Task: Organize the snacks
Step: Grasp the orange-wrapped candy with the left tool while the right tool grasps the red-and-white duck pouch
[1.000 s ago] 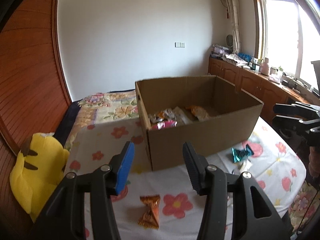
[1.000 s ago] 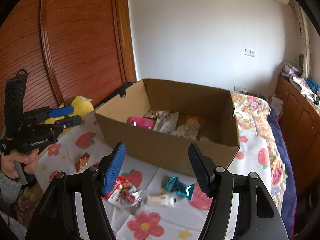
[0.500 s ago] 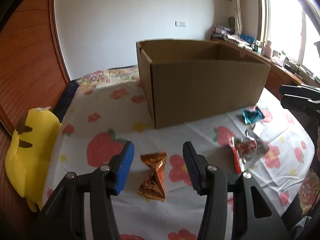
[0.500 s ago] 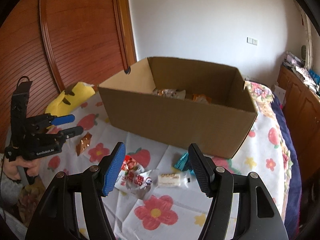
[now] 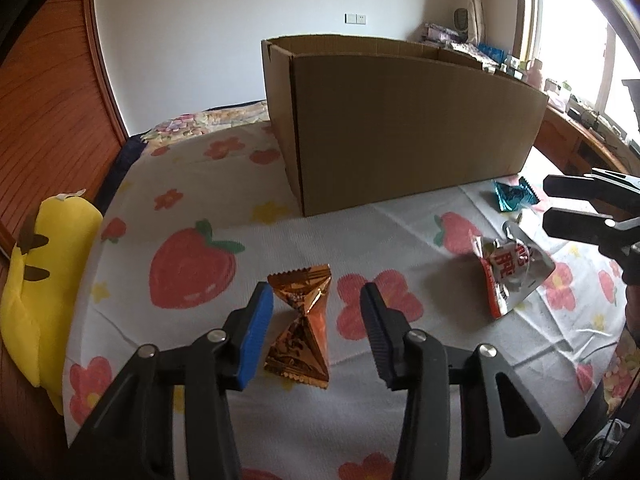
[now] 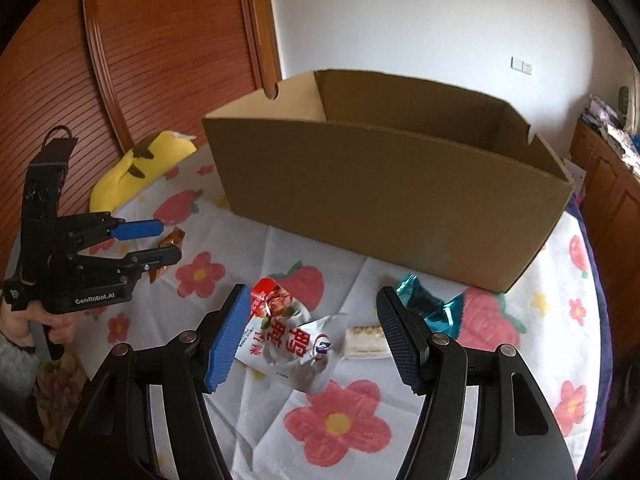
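— So, what changed on your end since a second ago?

— Both of my tools have dropped low. A second back I could look down into the cardboard box [image 5: 408, 128] and see packets inside; now both cameras meet only its outer walls. My left hand-held gripper [image 5: 316, 316] has come down around the orange foil snack packet [image 5: 299, 326], fingers spread, the packet lying between them on the tabletop [image 5: 192, 216], not yet pinched. A second ago that packet lay below the fingertips in the view.

— And the right?

— My right hand-held gripper [image 6: 314, 328] is spread too, straddling the crumpled red-and-white snack bag [image 6: 290, 340], which rests on the strawberry-print cloth in front of the box.

— Does one camera give you something the other misses?

— Yes. The right wrist view shows a small pale bar-shaped packet [image 6: 366, 340] just beside the bag and near the right finger, plus the hand [image 6: 28, 322] holding the left tool. The left view does not show that bar clearly. Both views show the teal foil wrapper [image 5: 514, 196] near the box's front corner.

— Count them for me.

— Four loose snacks on the cloth: one orange, one red-and-white, one teal, one pale bar. One box. One yellow plush toy [image 5: 38, 280] at the table's left edge. Two grippers, both spread.
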A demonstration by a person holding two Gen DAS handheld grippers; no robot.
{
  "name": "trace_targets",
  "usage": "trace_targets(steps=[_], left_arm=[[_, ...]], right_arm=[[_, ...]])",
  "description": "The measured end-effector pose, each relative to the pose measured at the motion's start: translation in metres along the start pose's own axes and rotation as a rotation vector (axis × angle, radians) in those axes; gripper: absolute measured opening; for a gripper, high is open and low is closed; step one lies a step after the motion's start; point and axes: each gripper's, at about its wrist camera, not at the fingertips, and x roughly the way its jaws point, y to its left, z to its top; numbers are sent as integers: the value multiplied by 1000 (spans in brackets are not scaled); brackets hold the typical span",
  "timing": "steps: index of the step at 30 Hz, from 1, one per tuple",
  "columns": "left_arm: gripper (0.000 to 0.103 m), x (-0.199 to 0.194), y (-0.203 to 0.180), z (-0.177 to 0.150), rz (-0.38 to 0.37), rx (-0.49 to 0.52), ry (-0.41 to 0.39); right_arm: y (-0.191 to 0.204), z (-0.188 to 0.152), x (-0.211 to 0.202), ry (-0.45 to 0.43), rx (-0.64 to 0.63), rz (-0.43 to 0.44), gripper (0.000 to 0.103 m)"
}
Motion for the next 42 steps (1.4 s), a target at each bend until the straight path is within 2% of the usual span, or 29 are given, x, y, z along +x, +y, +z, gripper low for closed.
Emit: trace_targets(steps=[12, 19, 30, 42], left_arm=[[42, 15, 9, -6, -30, -44, 49], [25, 15, 7, -8, -14, -34, 22], [23, 16, 13, -9, -4, -64, 12], [23, 17, 13, -9, -1, -63, 11]], right_arm=[[1, -2, 24, 70, -20, 29, 67], [2, 2, 34, 89, -28, 45, 67], [6, 16, 55, 129, -60, 101, 67], [-1, 2, 58, 216, -34, 174, 67]])
